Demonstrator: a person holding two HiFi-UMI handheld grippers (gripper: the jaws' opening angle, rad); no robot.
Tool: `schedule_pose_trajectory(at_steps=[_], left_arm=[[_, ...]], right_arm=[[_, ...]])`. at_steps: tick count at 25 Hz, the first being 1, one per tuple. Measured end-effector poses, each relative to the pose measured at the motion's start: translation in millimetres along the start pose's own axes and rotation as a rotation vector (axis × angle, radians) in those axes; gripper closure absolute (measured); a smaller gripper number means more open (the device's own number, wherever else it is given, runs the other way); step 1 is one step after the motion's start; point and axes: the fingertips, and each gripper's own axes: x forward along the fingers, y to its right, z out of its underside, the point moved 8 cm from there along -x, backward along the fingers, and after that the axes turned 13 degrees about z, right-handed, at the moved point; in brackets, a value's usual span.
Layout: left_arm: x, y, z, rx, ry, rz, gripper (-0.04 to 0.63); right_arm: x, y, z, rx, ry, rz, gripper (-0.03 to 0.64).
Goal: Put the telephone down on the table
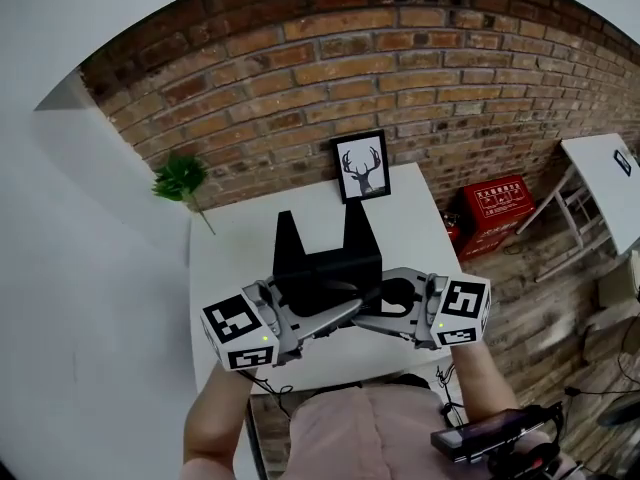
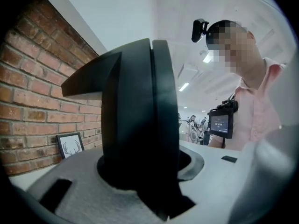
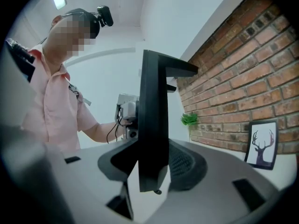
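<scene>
Left hand-held gripper [image 1: 322, 316] clamping telephone [image 1: 325, 258] on left side. Telephone hanging over near-middle of bench [image 1: 240, 248], apparently not touching. Right hand-held gripper [image 1: 385, 316] clamping right side. Risk: one side lowering or releasing first, telephone twisting and slipping out.

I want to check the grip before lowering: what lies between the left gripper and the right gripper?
The black telephone lies there, held by the left gripper and right gripper above the white table; the head view shows it.
</scene>
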Motion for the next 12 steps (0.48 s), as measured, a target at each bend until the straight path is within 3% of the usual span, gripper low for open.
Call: schedule_pose_trajectory(at_steps=[6,12], left_arm=[[-15.4,-19.3,-1.8,0.009,-0.016,0.051,0.423],[-12.1,-41.2,3.2,-0.029,0.012,0.082,0.423]], right_arm=[[19.6,5.9,-2.1,0.003,0.010,0.058,0.436],[21.2,22.1,-0.1,0.027,-0.024,0.083,0.436]])
